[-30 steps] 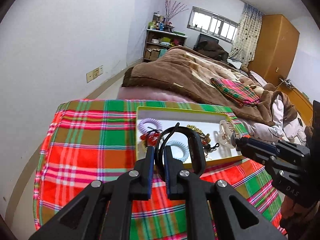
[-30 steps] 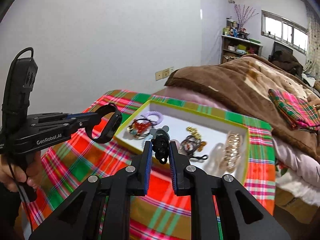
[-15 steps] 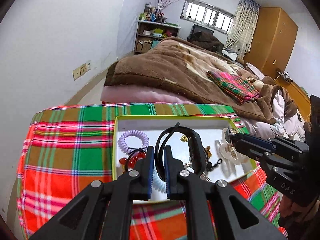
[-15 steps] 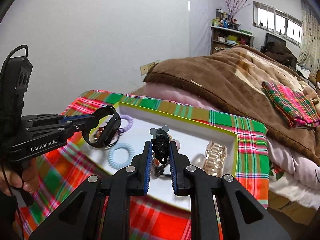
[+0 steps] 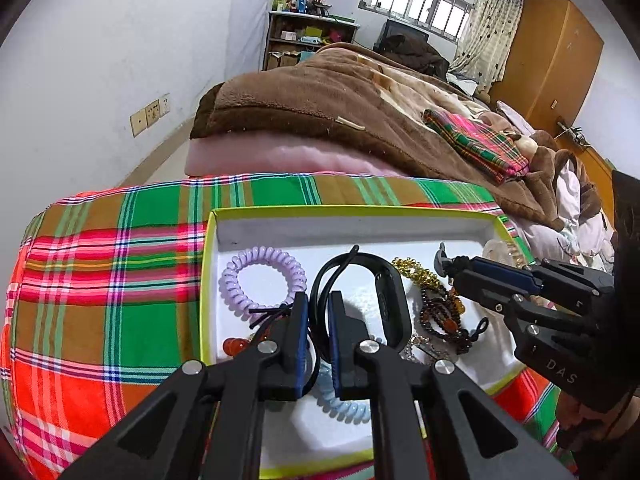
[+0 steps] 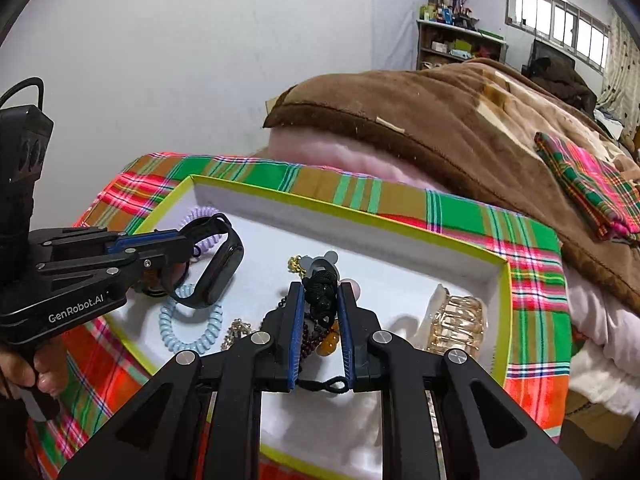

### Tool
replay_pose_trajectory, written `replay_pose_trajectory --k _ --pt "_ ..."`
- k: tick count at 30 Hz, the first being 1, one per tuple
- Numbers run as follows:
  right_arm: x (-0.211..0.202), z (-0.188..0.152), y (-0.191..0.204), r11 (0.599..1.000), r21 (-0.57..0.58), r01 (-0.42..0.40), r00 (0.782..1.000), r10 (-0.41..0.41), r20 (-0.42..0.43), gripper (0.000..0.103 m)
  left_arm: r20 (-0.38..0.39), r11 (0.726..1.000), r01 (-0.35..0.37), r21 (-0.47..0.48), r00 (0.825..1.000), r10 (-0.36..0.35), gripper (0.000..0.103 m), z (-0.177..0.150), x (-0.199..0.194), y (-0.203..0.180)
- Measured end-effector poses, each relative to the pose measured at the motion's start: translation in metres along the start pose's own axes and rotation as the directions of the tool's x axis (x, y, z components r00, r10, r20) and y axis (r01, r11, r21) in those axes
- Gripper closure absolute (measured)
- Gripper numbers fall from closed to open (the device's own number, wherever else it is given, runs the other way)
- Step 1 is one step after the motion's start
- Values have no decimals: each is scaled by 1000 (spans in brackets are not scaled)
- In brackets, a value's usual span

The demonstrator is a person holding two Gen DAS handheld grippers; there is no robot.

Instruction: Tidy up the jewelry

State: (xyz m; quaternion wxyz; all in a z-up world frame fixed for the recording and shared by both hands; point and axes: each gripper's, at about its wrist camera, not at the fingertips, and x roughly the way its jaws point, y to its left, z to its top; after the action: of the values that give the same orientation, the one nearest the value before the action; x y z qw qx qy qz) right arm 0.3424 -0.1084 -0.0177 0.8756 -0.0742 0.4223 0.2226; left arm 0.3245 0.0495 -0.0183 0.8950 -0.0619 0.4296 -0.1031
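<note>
A white tray with a yellow-green rim [image 5: 352,210] [image 6: 360,210] lies on a plaid cloth. In it are a purple coil tie [image 5: 240,276], a blue coil tie [image 6: 188,336], a gold chain [image 5: 416,274], a dark bead bracelet [image 5: 440,316] and a clear gold bangle [image 6: 456,320]. My left gripper [image 5: 318,300] [image 6: 188,248] is shut on a black wristband [image 5: 390,296] [image 6: 218,276], held over the tray's left half. My right gripper [image 6: 320,296] [image 5: 452,264] is shut on a black hair tie with grey ears [image 6: 320,292], above the tray's middle.
The plaid cloth [image 5: 120,280] covers the table around the tray. Right behind it is a bed with a brown blanket [image 5: 340,96] and a folded plaid cloth [image 6: 588,184]. A white wall stands at the left. A hand [image 6: 24,368] grips the left tool.
Both grippers have come forward and down from the near edge to over the tray, each still carrying its item. The tray's contents have not shifted.
</note>
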Motion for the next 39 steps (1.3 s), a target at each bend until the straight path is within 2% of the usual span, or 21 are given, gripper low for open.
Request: replay_pose_trajectory --k 5,9,16,21,28,30,32,33,39 --pt "5 -1 -3 1000 20 -8 1000 8 -20 85 -8 1000 9 -4 1000 -9 92 1 5 1" --pt "1 0 -2 1000 21 0 1000 0 -6 84 -5 999 43 -29 999 -43 91 3 4 3" --pt "-20 2 4 999 30 -13 999 12 34 84 22 999 44 -19 999 -44 91 2 -13 -1" --pt "-42 -4 13 999 27 -26 998 25 63 84 46 999 35 -12 998 -34 84 -3 -32 -7" --pt "-88 -26 28 999 18 -27 994 24 110 82 82 1000 27 -1 996 -27 81 -25 -72 -18" --pt "-100 -34 33 1000 11 -28 993 26 118 80 89 1000 24 4 996 -24 80 -34 -83 -22" --pt "-113 -42 38 1000 7 -29 992 28 127 70 98 1000 15 11 995 -16 79 -43 -95 -27" --pt "-118 -44 39 1000 7 -29 991 28 129 68 102 1000 10 13 995 -11 78 -48 -101 -30" --pt "-155 -68 51 1000 1 -29 987 29 155 67 135 1000 -2 9 991 1 69 -72 -135 -45"
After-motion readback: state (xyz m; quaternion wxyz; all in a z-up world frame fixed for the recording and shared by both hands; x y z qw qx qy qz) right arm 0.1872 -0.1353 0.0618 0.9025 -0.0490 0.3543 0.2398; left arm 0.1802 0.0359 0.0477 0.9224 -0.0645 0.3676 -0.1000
